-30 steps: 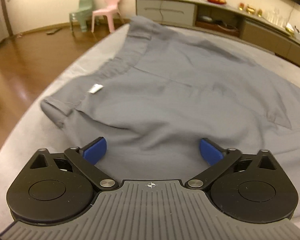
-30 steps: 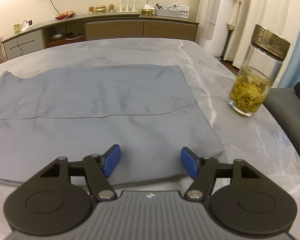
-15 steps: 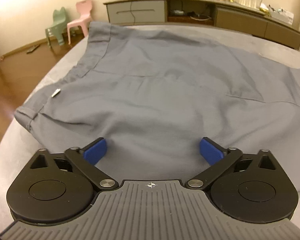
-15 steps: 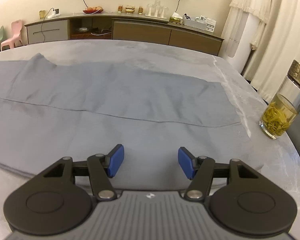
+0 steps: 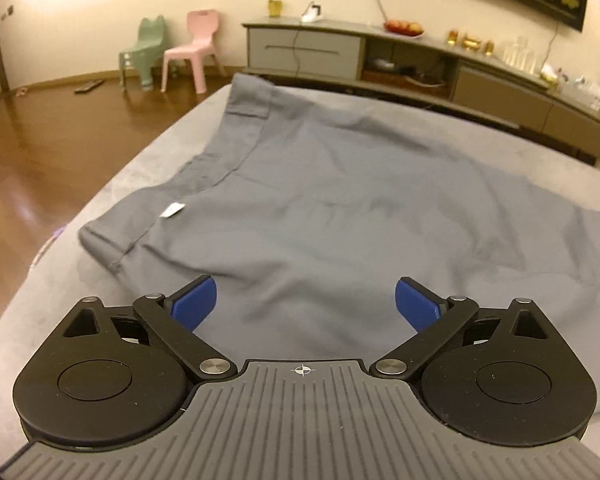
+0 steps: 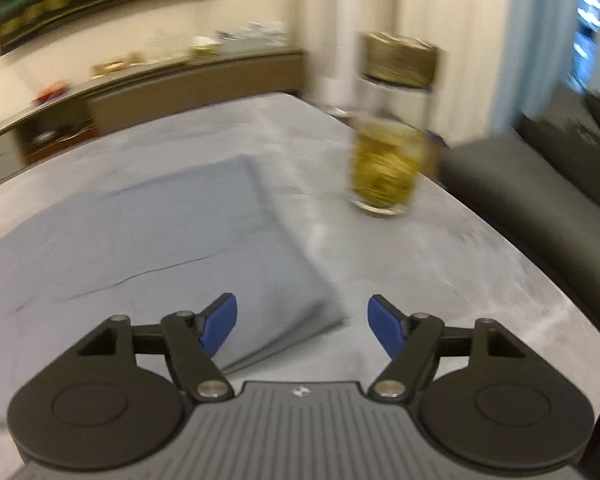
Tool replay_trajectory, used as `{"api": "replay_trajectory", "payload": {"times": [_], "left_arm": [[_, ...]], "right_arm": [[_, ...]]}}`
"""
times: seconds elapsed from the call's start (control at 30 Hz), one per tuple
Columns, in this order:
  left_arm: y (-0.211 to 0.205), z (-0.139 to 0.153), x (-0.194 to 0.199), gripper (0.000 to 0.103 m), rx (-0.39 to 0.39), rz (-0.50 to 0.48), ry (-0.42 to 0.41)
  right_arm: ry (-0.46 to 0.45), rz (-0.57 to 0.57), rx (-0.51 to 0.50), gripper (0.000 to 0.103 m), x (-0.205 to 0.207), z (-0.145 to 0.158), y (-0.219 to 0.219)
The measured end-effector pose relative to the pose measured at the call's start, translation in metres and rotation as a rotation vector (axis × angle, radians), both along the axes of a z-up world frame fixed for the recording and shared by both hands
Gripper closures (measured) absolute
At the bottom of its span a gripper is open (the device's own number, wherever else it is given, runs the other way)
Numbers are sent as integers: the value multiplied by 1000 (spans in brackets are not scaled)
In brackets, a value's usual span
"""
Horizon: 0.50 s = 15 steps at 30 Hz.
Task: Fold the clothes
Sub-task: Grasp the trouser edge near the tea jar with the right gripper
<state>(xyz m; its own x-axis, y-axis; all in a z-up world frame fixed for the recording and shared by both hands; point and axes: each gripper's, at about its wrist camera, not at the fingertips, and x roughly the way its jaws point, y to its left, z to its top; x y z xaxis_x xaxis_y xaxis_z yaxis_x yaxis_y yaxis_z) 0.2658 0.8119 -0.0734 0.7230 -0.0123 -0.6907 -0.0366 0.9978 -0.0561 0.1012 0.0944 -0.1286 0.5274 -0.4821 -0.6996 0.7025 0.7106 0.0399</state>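
Grey trousers (image 5: 340, 200) spread flat, rumpled, on the table (image 6: 440, 260)

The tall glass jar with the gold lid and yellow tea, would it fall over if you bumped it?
The tall glass jar probably tips easily: it looks narrow and stands near the grey table edge. Being glass, it could break and spill.

The garment (image 5: 340, 200) lies spread on the tabletop (image 5: 132, 176), filling the middle and right of the left wrist frame. Its tag (image 5: 171, 209) sits at centre left. The left tool (image 5: 305, 304) is at the bottom, over the garment's near edge. Two small chairs (image 5: 172, 52) stand on the floor at upper left, a sideboard (image 5: 380, 56) at upper right. In the right wrist frame, the garment's corner (image 6: 320, 312) lies between the right tool's (image 6: 301, 320) fingers, and a jar (image 6: 388, 160) stands on the tabletop at upper right.
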Motion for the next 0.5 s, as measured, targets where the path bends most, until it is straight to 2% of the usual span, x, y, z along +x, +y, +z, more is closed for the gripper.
{"api": "replay_trajectory", "payload": {"times": [0.1,0.17,0.2,0.23,0.3,0.33,0.37,0.5], "left_arm": [[-21,3,4,14,2,-52,-1],[-38,5,7,14,7,-89,-7],[-48,7,7,14,2,-114,-15],[-59,9,6,14,-4,-141,-25],[-96,16,2,14,-44,-225,-11],[-116,19,0,14,-65,-268,-2],[-135,22,-3,14,-86,-311,7],[-212,35,-12,14,-171,-483,42]], "right_arm": [[24,-45,44,30,3,-9,-17],[29,-30,80,31,6,-14,-21],[40,-14,65,33,8,-15,-19],[56,9,47,40,11,-16,-16],[50,52,51,71,12,-15,-11],[46,72,58,79,13,-14,-9],[39,91,70,92,14,-12,-7],[1,121,56,95,13,-5,1]]}}
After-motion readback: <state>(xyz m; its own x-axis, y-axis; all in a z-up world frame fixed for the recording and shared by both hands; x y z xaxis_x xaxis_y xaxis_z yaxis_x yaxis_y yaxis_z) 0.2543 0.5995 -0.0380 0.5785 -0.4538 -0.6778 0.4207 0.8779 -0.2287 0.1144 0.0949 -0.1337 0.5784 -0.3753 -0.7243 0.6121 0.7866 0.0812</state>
